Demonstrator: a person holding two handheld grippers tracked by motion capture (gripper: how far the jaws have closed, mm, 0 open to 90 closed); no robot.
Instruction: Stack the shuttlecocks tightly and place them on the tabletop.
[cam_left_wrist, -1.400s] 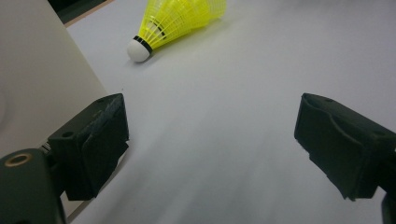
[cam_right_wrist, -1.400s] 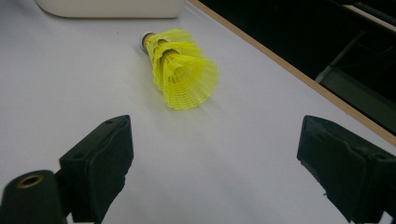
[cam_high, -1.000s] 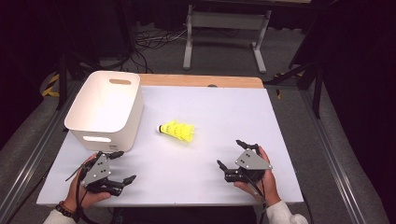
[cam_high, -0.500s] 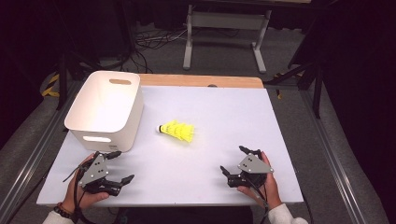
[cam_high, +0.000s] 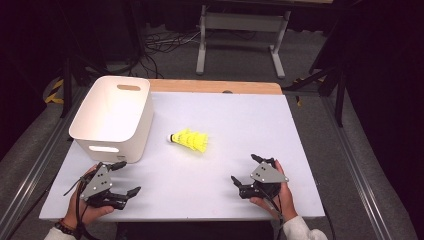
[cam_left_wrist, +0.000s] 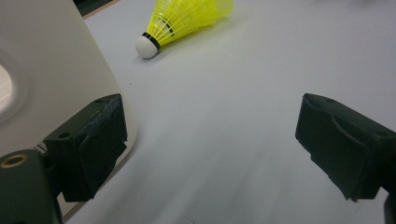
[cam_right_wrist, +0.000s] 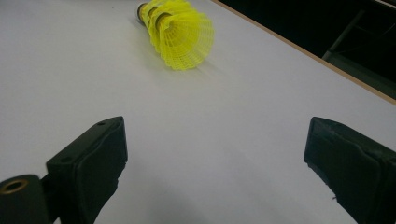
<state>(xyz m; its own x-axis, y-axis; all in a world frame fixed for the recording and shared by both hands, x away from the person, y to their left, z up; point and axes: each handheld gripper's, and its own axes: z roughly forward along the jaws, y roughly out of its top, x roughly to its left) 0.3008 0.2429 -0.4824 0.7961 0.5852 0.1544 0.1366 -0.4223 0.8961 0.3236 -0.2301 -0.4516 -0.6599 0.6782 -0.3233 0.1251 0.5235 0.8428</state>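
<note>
A yellow shuttlecock lies on its side in the middle of the white table, its white cork pointing left toward a white bin. It looks like a nested stack in the right gripper view. My left gripper rests open near the front left corner, just in front of the bin. The left gripper view has the bin wall beside one jaw and the shuttlecock farther off. My right gripper sits open at the front right, nothing between its jaws.
The bin stands at the table's left with a handle slot in its near wall. A wooden strip runs along the far edge. Beyond the table are floor cables and a metal stand.
The right gripper has slid a little toward the table's near edge. The left gripper has shifted slightly left. The shuttlecock and bin have stayed put.
</note>
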